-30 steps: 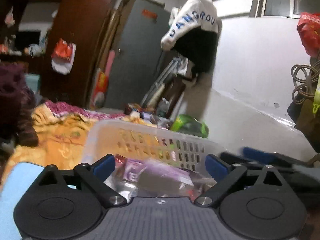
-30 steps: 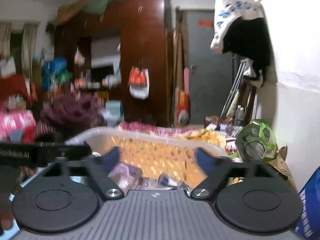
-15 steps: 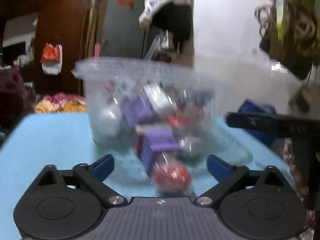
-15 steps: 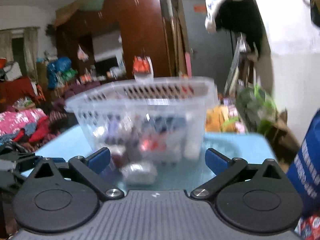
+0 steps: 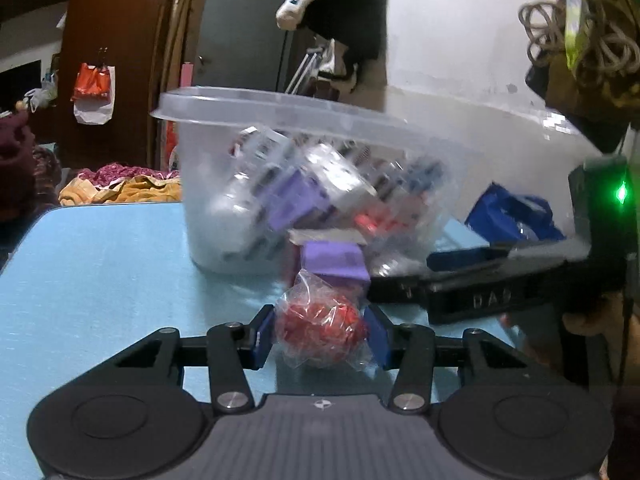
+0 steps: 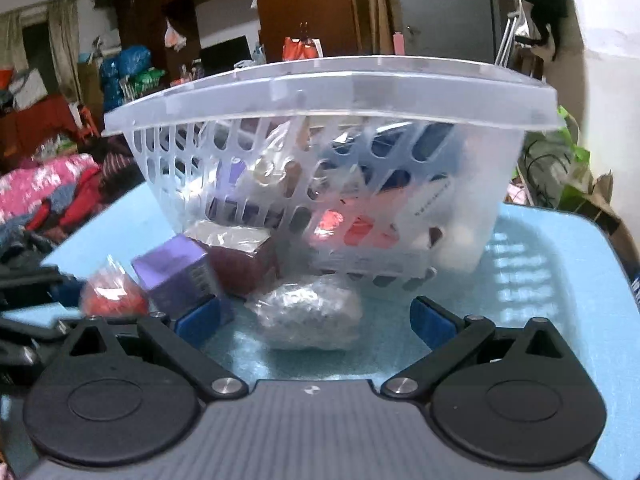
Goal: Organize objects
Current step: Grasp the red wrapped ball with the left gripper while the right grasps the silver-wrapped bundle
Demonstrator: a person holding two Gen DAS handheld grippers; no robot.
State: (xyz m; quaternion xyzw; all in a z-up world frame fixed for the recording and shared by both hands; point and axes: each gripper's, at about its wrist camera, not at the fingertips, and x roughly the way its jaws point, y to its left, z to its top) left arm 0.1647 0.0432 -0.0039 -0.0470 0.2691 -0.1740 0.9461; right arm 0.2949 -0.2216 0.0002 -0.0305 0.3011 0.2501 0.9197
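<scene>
A clear plastic basket (image 5: 304, 116) (image 6: 360, 92) holding several small boxes and packets stands on the blue table (image 5: 100, 264). My left gripper (image 5: 320, 334) is shut on a red ball wrapped in clear plastic (image 5: 320, 328), which rests on the table in front of the basket; it also shows in the right wrist view (image 6: 110, 296). A purple box (image 5: 334, 260) (image 6: 176, 276) sits just behind it, with a dark red box (image 6: 240, 258) beside. My right gripper (image 6: 314, 322) is open around a silver wrapped ball (image 6: 310, 316) on the table, pads apart from it.
The right gripper body (image 5: 500, 284) reaches in from the right in the left wrist view. A blue bag (image 5: 516, 216) lies right of the basket. Beyond the table edge are piled clothes (image 6: 48, 192), a wardrobe (image 5: 112, 40) and a white wall (image 5: 460, 32).
Both grippers have moved down and closer to the table in front of the basket. My left jaws have closed on the red wrapped ball. The right jaws stay open, now around the silver ball.
</scene>
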